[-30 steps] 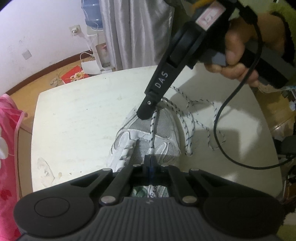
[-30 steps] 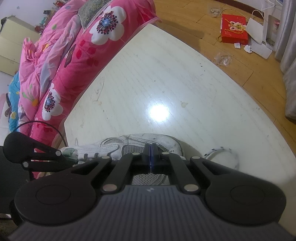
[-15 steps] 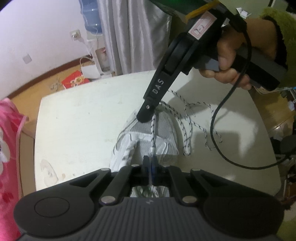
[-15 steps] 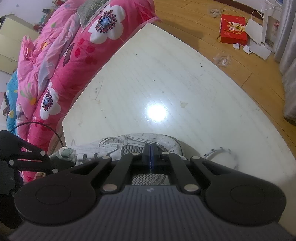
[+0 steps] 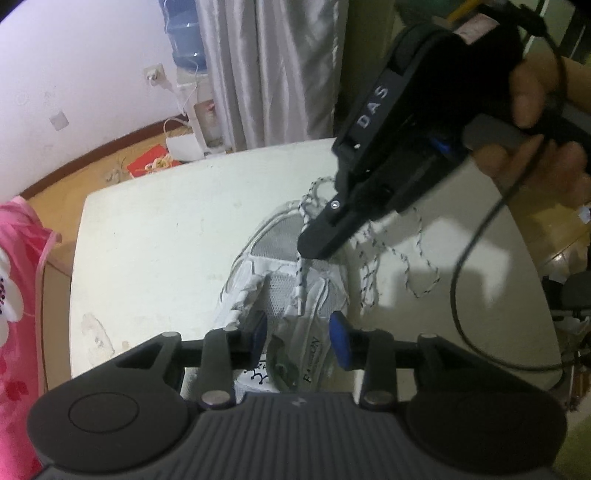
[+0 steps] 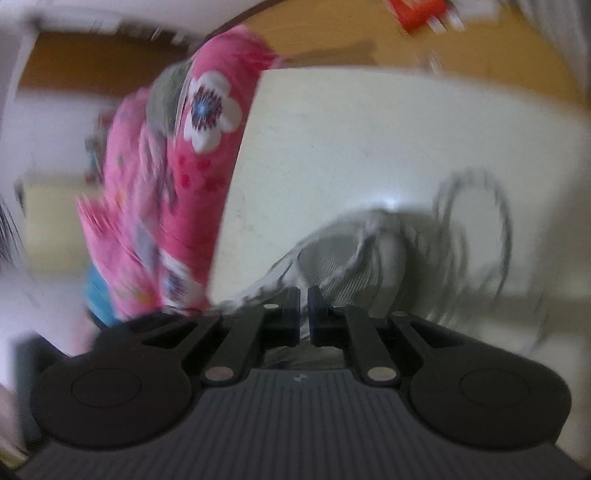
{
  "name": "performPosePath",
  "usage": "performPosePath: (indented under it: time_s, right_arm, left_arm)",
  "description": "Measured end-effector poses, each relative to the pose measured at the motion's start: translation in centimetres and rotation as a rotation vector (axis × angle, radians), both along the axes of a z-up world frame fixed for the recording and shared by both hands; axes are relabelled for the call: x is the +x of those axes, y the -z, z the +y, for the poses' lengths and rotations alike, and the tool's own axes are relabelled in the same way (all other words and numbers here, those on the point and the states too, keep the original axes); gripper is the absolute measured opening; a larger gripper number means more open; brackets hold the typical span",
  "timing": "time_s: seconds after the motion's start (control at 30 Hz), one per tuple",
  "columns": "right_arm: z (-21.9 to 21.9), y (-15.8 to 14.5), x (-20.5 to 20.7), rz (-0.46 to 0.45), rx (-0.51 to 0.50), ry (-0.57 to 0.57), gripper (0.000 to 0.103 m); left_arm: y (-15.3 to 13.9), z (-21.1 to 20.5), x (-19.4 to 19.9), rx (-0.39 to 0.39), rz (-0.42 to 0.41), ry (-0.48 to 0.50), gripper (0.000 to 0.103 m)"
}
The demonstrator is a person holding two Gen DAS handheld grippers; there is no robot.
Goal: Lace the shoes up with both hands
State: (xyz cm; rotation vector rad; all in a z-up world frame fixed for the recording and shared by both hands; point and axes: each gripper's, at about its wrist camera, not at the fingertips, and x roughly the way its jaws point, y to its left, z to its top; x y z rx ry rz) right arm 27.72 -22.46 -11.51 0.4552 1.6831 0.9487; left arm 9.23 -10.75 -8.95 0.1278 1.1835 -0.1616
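A white mesh sneaker point(image 5: 284, 258) lies on the cream table point(image 5: 166, 240), toe pointing away. Its white, black-speckled lace point(image 5: 300, 284) hangs from the tip of my right gripper point(image 5: 317, 247), which a hand holds above the toe. Those jaws are starting to open but still pinch the lace. More lace lies looped point(image 5: 417, 254) to the shoe's right. My left gripper point(image 5: 299, 339) hovers over the tongue. Its jaws are opening, and the lace's end dangles just ahead of the blue pads point(image 5: 340, 343) without touching them. The right wrist view is blurred: right gripper point(image 6: 303, 314), sneaker point(image 6: 351, 251), lace loops point(image 6: 476, 229).
A pink flowered quilt point(image 5: 14, 280) point(image 6: 192, 147) borders the table's left edge. A black cable point(image 5: 461, 295) hangs from the right gripper over the table's right side. A red bag point(image 5: 151, 162), curtain point(image 5: 273, 70) and water bottle point(image 5: 184, 33) lie beyond the far edge.
My left gripper has opened and let go of the lace end. The right gripper has rolled and shifted right, still carrying the lace, and a small gap now shows between its jaws.
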Motion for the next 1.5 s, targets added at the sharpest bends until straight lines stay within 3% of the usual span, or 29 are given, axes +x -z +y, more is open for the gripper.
performPosePath:
  time_s: [0.1, 0.13, 0.3, 0.57, 1.07, 1.5]
  right_arm:
    - [-1.0, 1.6, -0.8, 0.136, 0.0, 0.13, 0.007]
    - [-1.1, 1.8, -1.1, 0.153, -0.005, 0.151, 0.008]
    - [-0.8, 2.8, -1.7, 0.19, -0.042, 0.21, 0.011]
    - [-0.5, 2.2, -1.8, 0.153, -0.046, 0.221, 0.01]
    - [0.8, 1.5, -1.8, 0.021, -0.09, 0.12, 0.003]
    - [0.8, 1.0, -2.0, 0.029, -0.063, 0.081, 0.003]
  left_arm:
    - [0.3, 0.4, 0.3, -0.017, 0.013, -0.017, 0.035]
    - [0.5, 0.5, 0.3, -0.021, 0.02, -0.02, 0.029]
    - [0.4, 0.6, -0.3, -0.01, 0.004, -0.012, 0.024]
    - [0.1, -0.3, -1.2, 0.02, -0.06, 0.064, 0.017]
    - [0.2, -0.7, -1.8, 0.017, -0.104, 0.093, 0.012]
    - [0.0, -0.8, -1.7, 0.02, -0.11, 0.094, 0.012]
